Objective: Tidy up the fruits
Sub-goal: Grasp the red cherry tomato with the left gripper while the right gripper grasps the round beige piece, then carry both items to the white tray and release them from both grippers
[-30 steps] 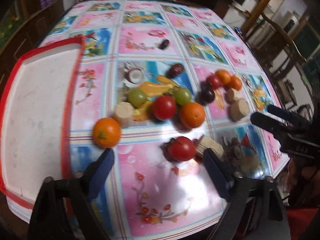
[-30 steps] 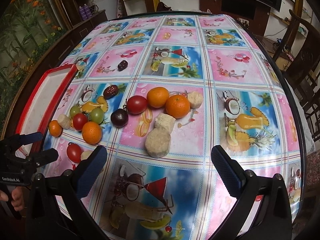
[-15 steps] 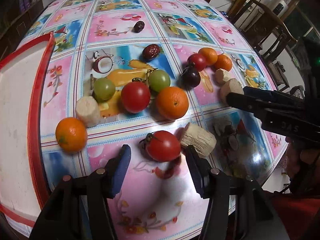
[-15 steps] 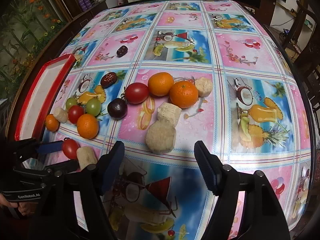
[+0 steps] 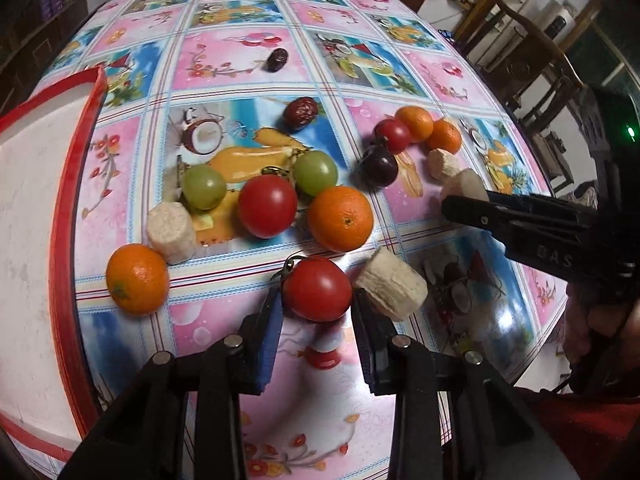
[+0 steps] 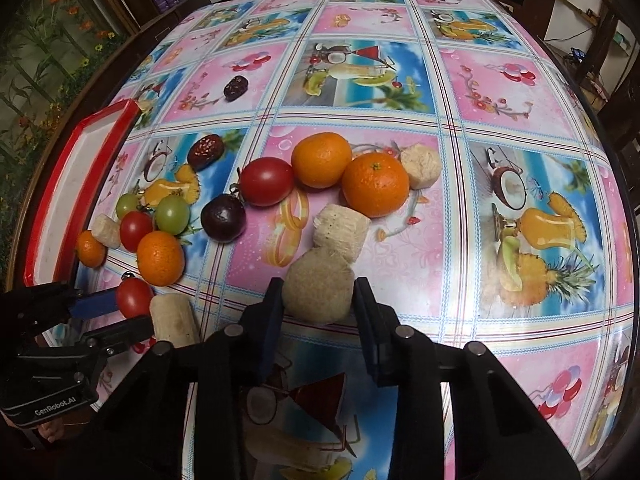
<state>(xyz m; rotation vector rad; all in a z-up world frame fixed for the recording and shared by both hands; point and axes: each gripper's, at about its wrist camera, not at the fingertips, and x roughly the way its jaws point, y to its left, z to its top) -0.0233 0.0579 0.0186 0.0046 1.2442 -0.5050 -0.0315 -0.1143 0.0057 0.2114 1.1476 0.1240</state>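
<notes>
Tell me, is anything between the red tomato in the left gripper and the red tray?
Yes, partly. The left hand-held gripper is closing around the red tomato. Between it and the red tray sits an orange, with a pale banana piece just beyond. Lifting the tomato over them should clear both.

The right gripper [image 6: 318, 300] is closing its jaws on a beige round piece [image 6: 318, 290] on the counter [image 6: 500, 92]. At 9 o'clock the left gripper [image 6: 120, 312] closes on a tomato [image 6: 134, 297], beside a pale chunk [image 6: 174, 318].
</notes>
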